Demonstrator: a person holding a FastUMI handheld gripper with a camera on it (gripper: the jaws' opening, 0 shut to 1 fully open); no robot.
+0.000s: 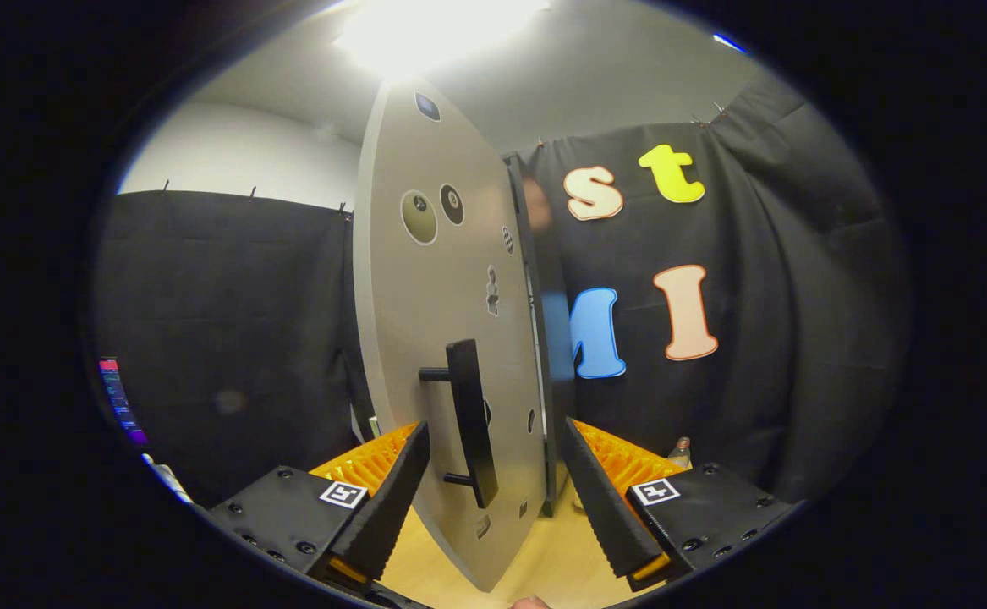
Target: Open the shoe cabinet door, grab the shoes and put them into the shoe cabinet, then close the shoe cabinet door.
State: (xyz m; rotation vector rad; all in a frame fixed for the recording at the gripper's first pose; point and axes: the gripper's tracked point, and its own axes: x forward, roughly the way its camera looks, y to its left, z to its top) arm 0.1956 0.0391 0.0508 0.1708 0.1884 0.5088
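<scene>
The door [442,338] stands edge-on between the spread fingers of the gripper [493,499], its handle [469,420] jutting left into the gap. Free floor [561,558] lies right of it; cloth wall [231,338] closes the far side.

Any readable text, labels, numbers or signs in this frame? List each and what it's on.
Nothing can be read off for certain.
Round stickers on the shoe cabinet door: marks inside, too blurred to read.
Small stickers further along the door: too small to read.
Square marker tags on the hand-held gripper: black-and-white patterns, no text. Its fingers stand open on either side of the door handle.
</scene>
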